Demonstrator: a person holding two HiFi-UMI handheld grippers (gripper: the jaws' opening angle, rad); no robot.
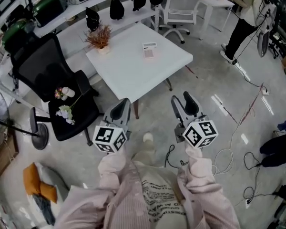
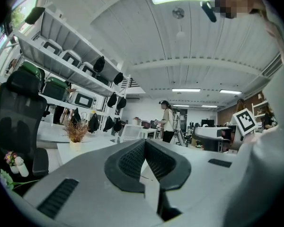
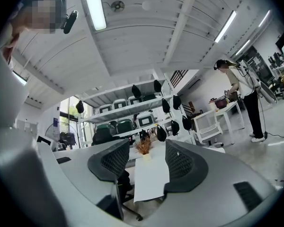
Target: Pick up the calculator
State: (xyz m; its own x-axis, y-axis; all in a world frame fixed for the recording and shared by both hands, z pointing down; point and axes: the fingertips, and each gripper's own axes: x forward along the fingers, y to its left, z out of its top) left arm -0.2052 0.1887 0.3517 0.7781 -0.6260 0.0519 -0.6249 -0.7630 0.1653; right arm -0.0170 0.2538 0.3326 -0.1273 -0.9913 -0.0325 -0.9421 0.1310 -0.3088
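Head view: calculator (image 1: 149,50) lies lengthwise away; left hand-held gripper (image 1: 124,103) closed, right hand-held gripper (image 1: 182,100) spread, empty.

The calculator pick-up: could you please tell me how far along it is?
Nothing looks done: the calculator lies flat on the white table, untouched. In hand: both grippers are held over the floor short of the table, the right gripper open and empty, the left gripper with its jaws together. Left: reach the calculator, close on it and lift.
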